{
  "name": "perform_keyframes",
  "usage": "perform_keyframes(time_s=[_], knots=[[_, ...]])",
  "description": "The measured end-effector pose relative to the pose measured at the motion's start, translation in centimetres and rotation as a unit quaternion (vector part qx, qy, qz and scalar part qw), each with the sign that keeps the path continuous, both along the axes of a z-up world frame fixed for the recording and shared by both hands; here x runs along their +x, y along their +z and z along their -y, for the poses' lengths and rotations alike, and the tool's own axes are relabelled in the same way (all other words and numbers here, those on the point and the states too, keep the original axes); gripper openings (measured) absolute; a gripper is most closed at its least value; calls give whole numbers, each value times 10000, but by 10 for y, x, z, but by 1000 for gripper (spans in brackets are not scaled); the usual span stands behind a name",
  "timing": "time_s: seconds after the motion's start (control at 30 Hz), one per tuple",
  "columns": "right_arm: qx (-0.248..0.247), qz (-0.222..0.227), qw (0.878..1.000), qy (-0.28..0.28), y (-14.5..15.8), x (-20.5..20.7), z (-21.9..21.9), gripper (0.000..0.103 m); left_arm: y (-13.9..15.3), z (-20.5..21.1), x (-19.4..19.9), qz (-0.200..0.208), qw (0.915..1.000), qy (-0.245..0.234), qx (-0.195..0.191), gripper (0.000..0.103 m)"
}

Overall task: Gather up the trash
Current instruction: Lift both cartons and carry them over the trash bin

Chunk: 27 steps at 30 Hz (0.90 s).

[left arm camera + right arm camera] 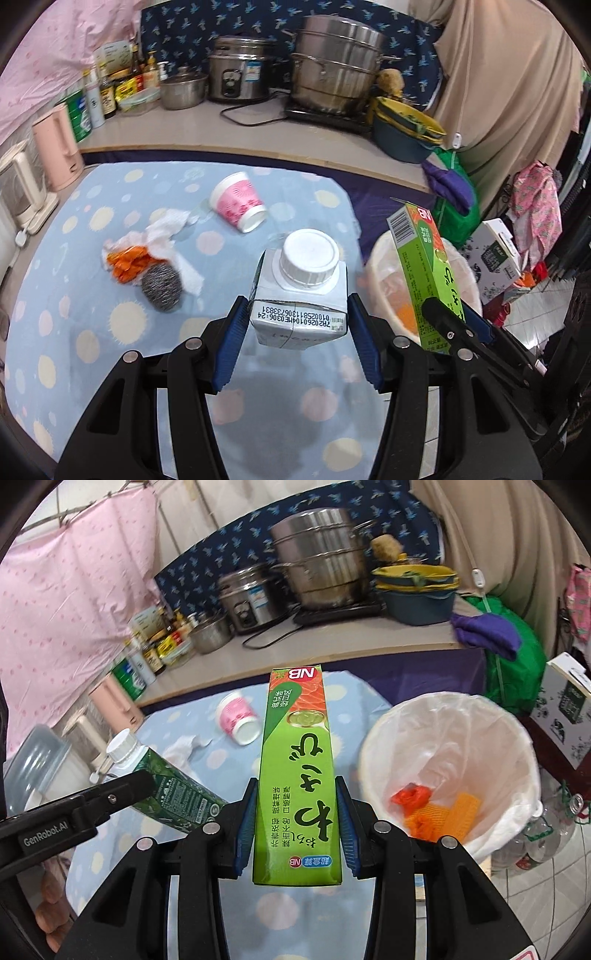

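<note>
My left gripper (299,325) is shut on a carton with a white screw cap (301,291) and holds it above the blue dotted tablecloth (92,332). My right gripper (295,812) is shut on a long green box (295,768) and holds it up beside the white-lined trash bin (450,760), which contains orange scraps. The box (424,266) and the bin (384,258) also show in the left wrist view. On the cloth lie a pink paper cup (240,203), white tissue (166,229), an orange wrapper (129,262) and a steel scourer (162,286).
A counter (221,133) behind the table carries steel pots (332,66), a rice cooker, bottles and bowls. A pink kettle (59,147) stands at the left. A green bag (513,664) and a printed box (565,701) sit right of the bin.
</note>
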State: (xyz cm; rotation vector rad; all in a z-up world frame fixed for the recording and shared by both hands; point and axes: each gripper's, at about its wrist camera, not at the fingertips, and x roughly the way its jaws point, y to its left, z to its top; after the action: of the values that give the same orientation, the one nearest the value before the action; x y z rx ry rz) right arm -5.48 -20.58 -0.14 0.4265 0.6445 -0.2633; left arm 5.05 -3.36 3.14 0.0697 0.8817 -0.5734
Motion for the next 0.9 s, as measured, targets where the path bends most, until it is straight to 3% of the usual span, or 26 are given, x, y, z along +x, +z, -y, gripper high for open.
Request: perform_keyframes(time_s=[0.37,0.9], knots=[[95,-244,9950,-967,-11,-38,69,38,6,70,-19,0,9973,-729,-106,52],[535,-801,9864,-1335,-47,-44,113,38,-17,148,-24,-205,9906,-1347,-95,52]])
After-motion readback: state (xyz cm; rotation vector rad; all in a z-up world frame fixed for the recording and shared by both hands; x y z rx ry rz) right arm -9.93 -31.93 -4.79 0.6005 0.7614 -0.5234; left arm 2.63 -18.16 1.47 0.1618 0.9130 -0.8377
